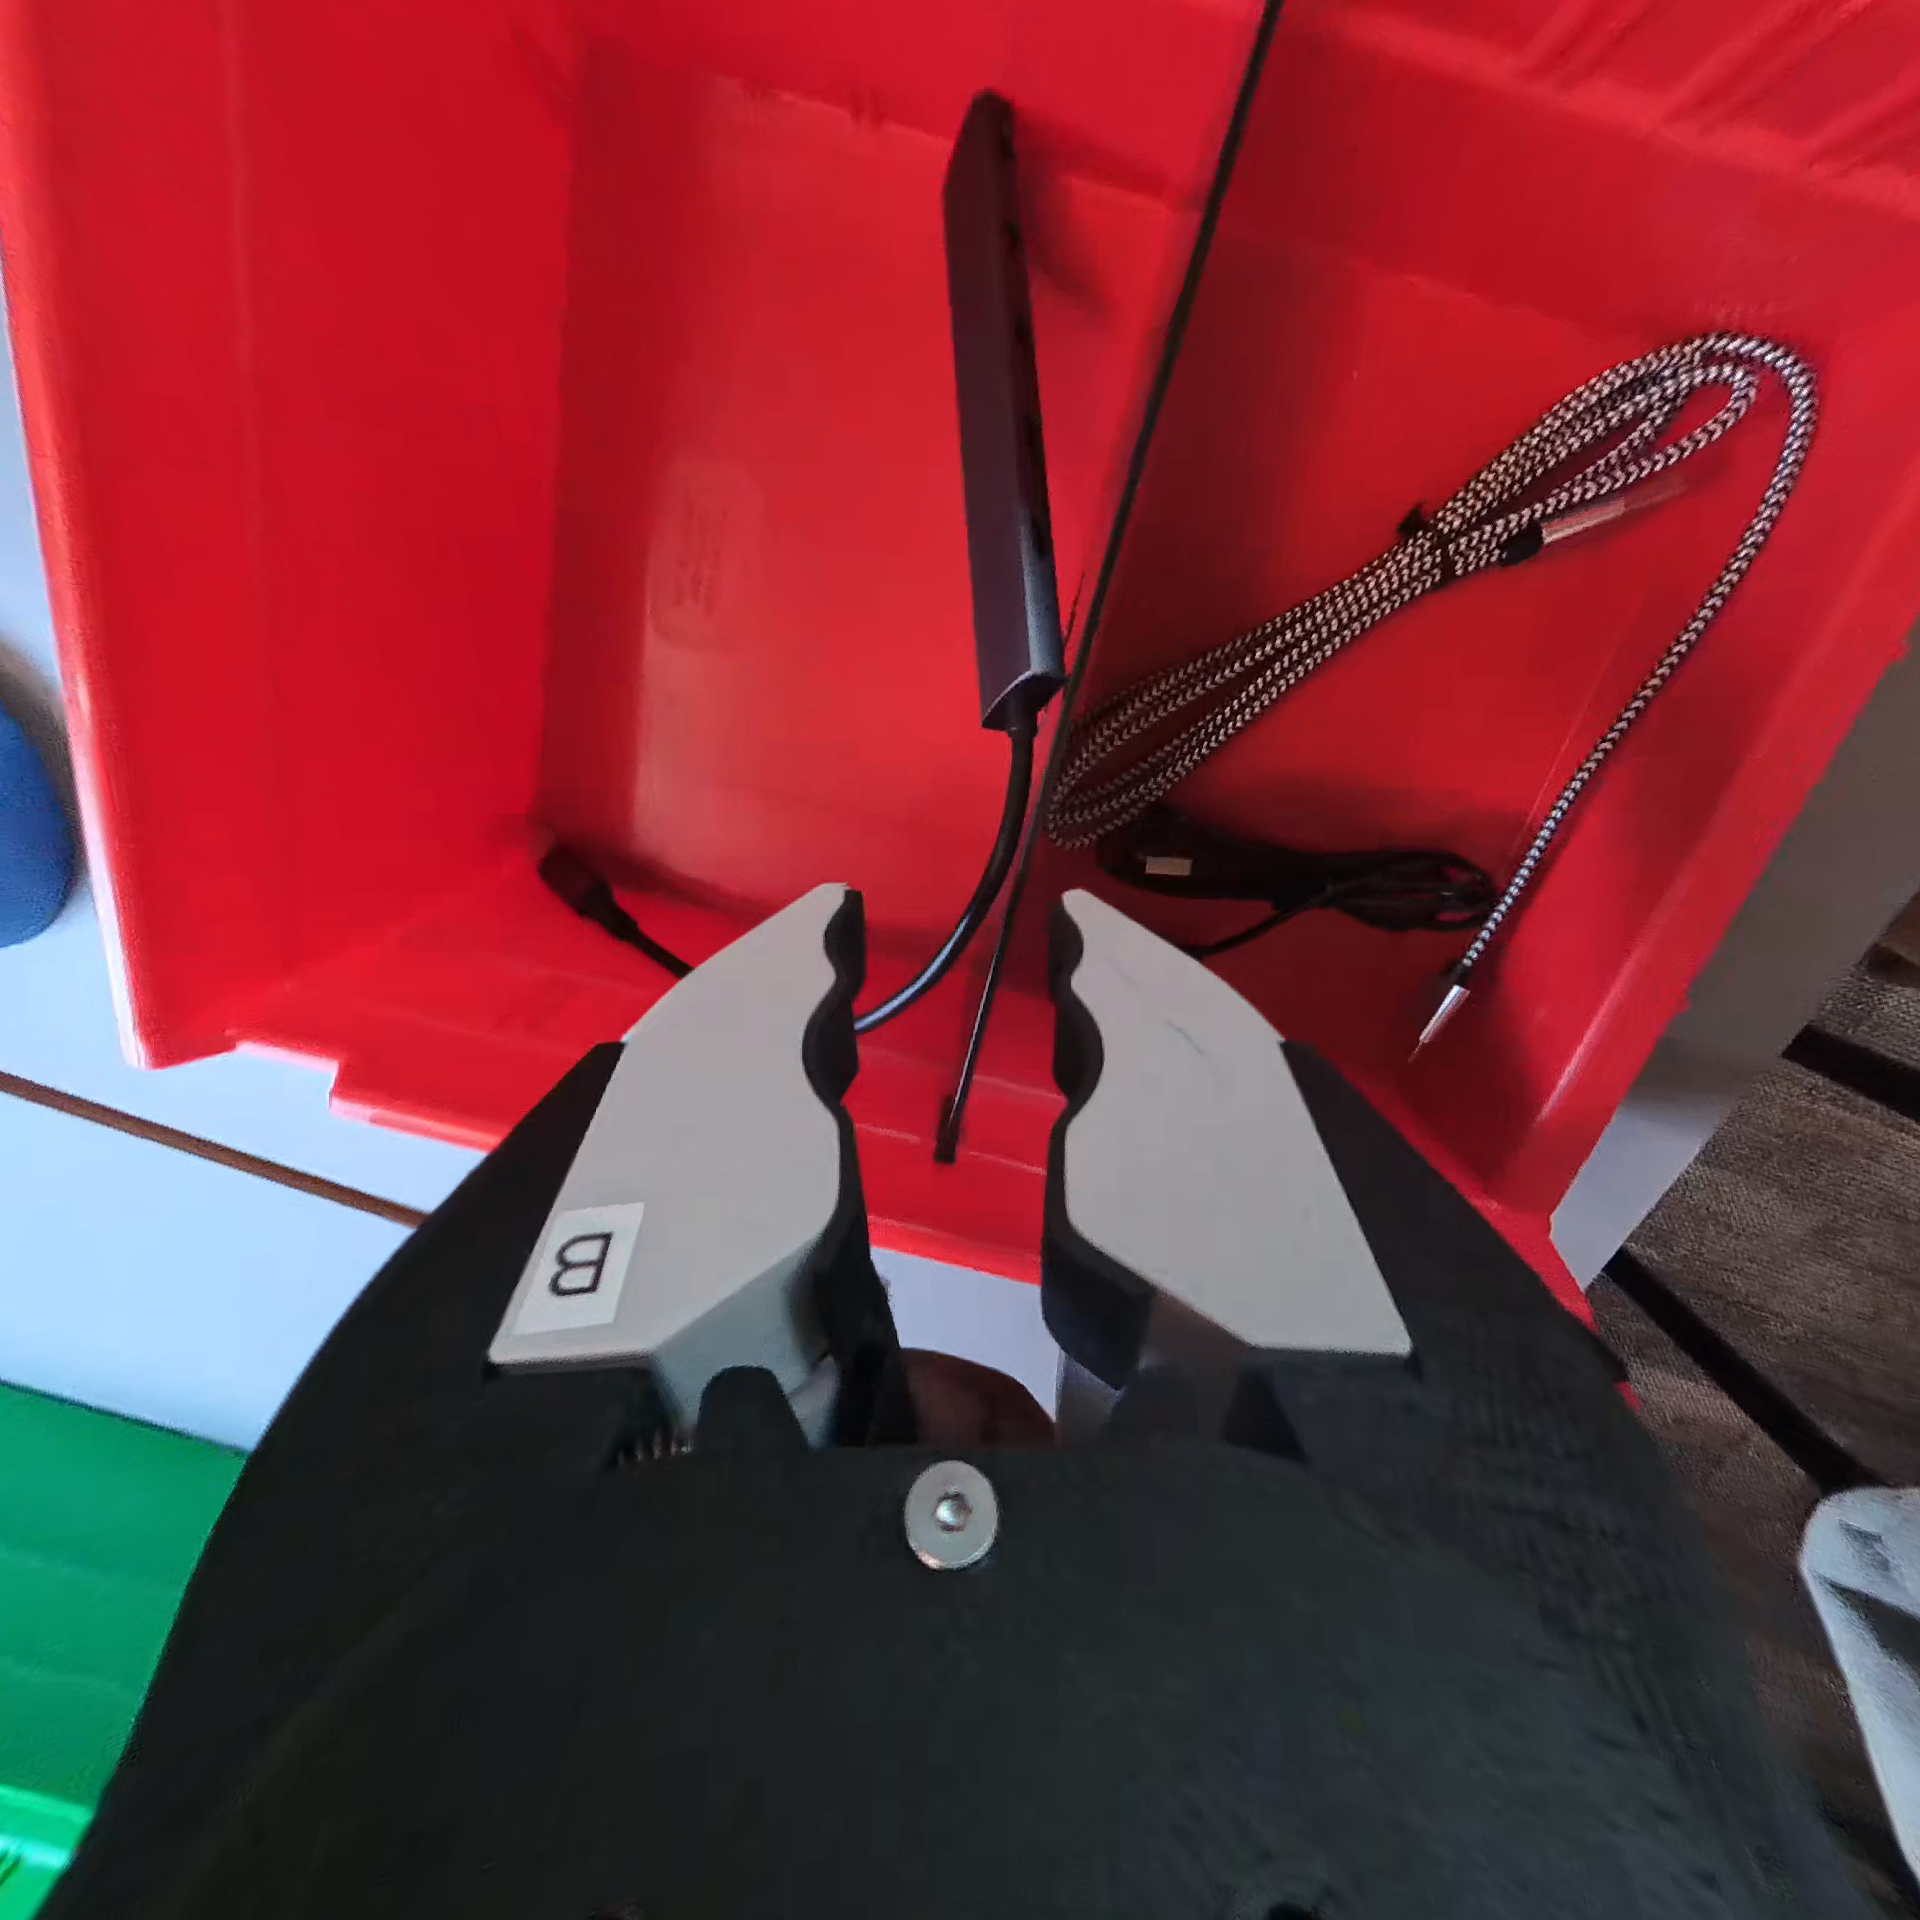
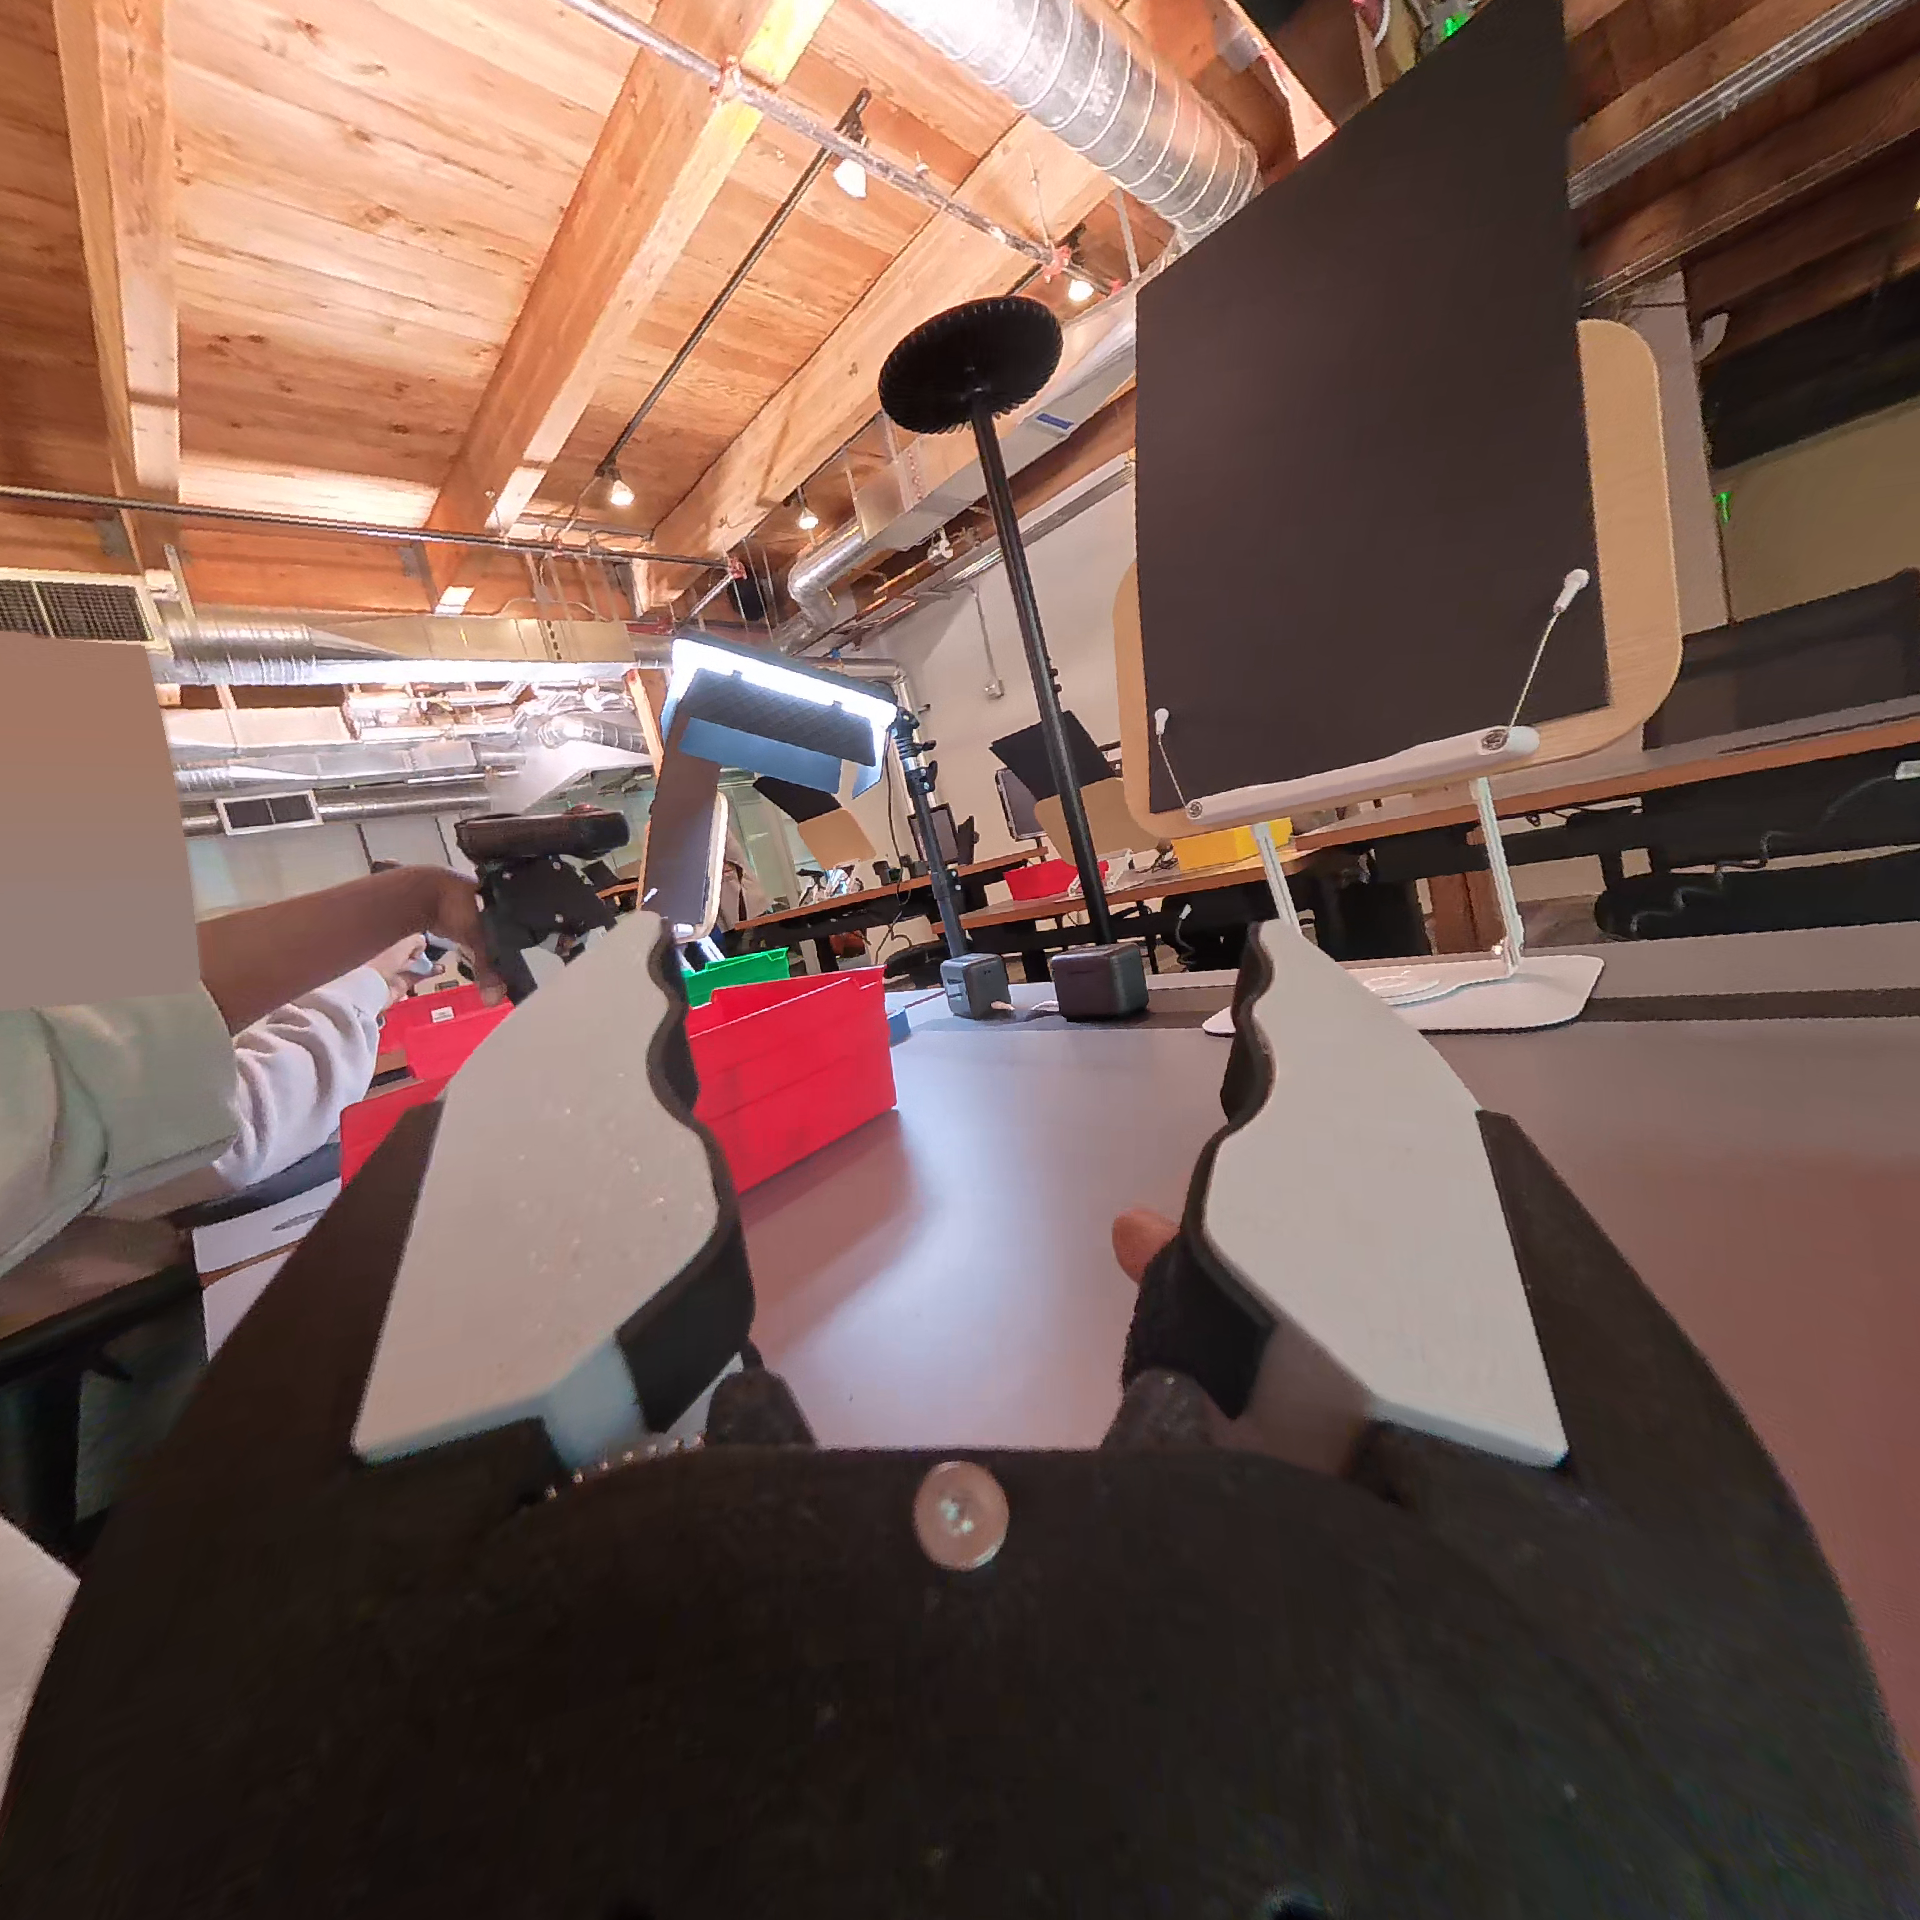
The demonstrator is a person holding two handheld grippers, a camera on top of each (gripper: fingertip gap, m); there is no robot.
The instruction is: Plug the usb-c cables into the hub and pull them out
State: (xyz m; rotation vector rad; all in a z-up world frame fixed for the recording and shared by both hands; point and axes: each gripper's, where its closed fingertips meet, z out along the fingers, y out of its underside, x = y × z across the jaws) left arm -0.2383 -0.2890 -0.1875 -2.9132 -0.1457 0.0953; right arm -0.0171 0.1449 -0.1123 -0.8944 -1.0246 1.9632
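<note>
In the left wrist view a dark grey hub (image 1: 1003,416) lies lengthwise in a red bin (image 1: 312,520), its thin black lead (image 1: 977,894) curling toward me. A black-and-white braided cable (image 1: 1455,561) is coiled to its right, one silver plug (image 1: 1444,1013) near the bin's front right. A black cable (image 1: 1340,883) lies beneath the coil. My left gripper (image 1: 956,925) hovers over the bin's near edge, open and empty. My right gripper (image 2: 956,956) is open and empty low over the grey table (image 2: 1039,1143), pointing away from the bin.
A thin black divider (image 1: 1153,436) runs through the bin. A green bin (image 1: 83,1558) sits at lower left. In the right wrist view, red bins (image 2: 800,1060), a green bin (image 2: 738,966), a pole stand (image 2: 1039,675), a black board on a white stand (image 2: 1351,468) and a person's hand (image 2: 436,914) with another gripper show.
</note>
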